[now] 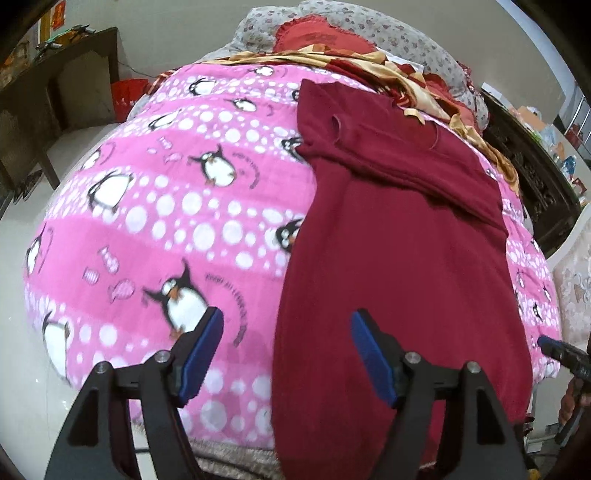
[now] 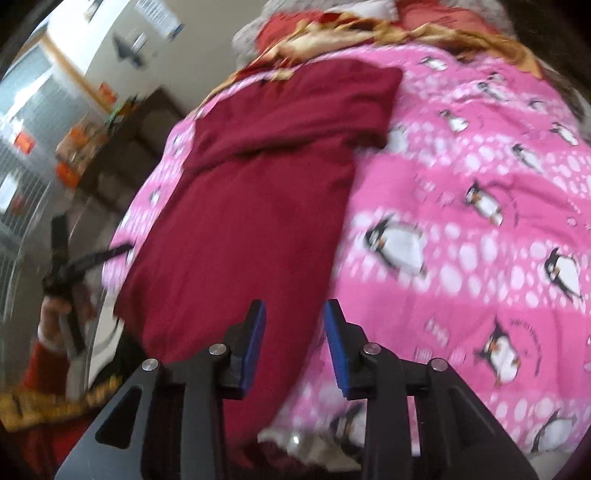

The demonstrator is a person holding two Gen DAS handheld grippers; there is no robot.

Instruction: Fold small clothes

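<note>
A dark red garment lies lengthwise on a pink penguin-print blanket, with its far part folded across itself. In the left wrist view my left gripper hovers open above the garment's near left edge, nothing between its blue pads. The right gripper shows at the far right edge, held by a hand. In the right wrist view the garment runs up the left half of the blanket. My right gripper stands open over the garment's near right edge, gripping nothing. The left gripper appears blurred at the left.
Piled bedding sits at the blanket's far end: a grey floral pillow, a red cushion and gold-and-red cloth. A dark wooden desk and a red bin stand left; dark carved furniture stands right.
</note>
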